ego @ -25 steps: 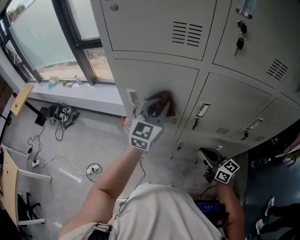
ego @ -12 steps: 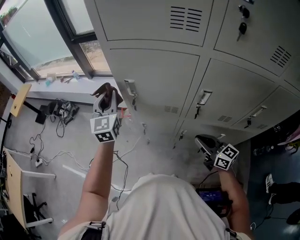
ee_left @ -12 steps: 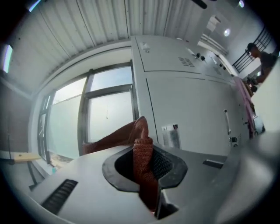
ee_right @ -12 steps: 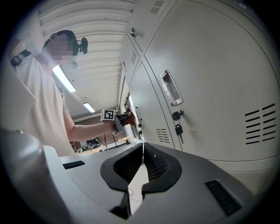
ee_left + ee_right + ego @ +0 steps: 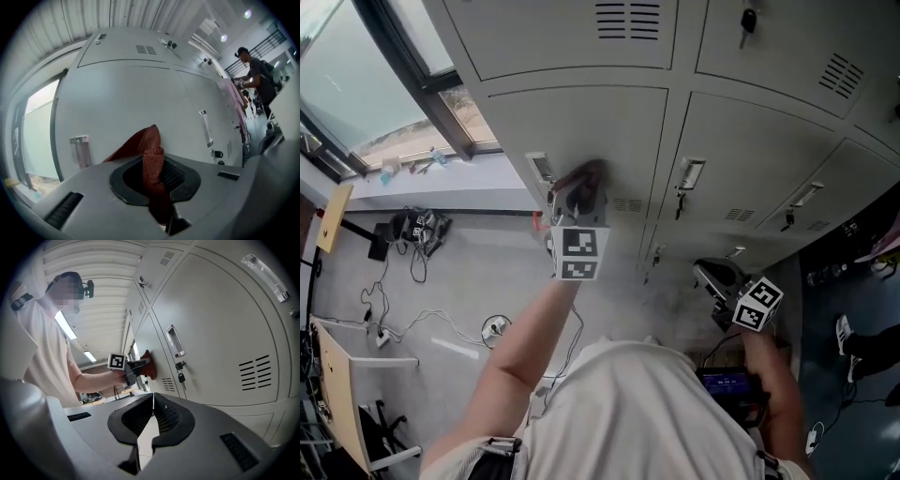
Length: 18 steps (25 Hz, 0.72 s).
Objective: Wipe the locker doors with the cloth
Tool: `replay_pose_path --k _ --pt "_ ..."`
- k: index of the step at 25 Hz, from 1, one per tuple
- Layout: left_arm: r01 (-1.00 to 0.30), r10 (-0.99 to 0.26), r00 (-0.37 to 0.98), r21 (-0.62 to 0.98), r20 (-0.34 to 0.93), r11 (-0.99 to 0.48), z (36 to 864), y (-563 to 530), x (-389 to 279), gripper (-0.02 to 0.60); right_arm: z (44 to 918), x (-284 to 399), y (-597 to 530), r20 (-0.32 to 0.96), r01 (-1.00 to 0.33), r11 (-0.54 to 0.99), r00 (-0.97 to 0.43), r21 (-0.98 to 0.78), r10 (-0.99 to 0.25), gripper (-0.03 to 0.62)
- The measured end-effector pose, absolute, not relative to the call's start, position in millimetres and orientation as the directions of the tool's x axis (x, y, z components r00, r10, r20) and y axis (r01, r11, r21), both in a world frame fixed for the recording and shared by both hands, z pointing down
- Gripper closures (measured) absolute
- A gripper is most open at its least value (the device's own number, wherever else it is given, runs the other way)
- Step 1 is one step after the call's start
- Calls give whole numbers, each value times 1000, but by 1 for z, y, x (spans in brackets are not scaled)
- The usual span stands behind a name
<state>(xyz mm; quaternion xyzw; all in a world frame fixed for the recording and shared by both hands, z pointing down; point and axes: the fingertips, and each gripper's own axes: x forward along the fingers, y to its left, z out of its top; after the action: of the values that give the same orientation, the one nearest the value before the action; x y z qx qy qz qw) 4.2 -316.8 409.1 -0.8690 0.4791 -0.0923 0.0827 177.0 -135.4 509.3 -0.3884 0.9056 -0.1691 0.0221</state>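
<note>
My left gripper [image 5: 578, 199] is shut on a reddish-brown cloth [image 5: 581, 178] and holds it against a grey locker door [image 5: 591, 131], just right of that door's handle [image 5: 538, 169]. In the left gripper view the cloth [image 5: 149, 154] stands up between the jaws in front of the door [image 5: 140, 103]. My right gripper [image 5: 712, 281] hangs low at the right, away from the lockers, shut with nothing in it. The right gripper view shows its closed jaws [image 5: 152, 416], and farther off the left gripper [image 5: 133, 367] pressing the cloth [image 5: 146, 364] on the door.
Lockers [image 5: 769, 159] run on to the right, with handles [image 5: 687, 174] and keys [image 5: 748, 19]. A window [image 5: 366, 84] and sill lie to the left. Cables [image 5: 412, 234] sprawl on the floor. A person [image 5: 255, 79] stands far down the locker row.
The left gripper swung left off the door with the cloth, then came back right onto it, beside the handle. The right gripper has barely moved.
</note>
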Motion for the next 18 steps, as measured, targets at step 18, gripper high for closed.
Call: replay_pose_path --k 18 --pt "-708 -754 645 -272 128 -652 474 -295 71 543 518 198 -133 91 -708 614 -678 -349 -729 577"
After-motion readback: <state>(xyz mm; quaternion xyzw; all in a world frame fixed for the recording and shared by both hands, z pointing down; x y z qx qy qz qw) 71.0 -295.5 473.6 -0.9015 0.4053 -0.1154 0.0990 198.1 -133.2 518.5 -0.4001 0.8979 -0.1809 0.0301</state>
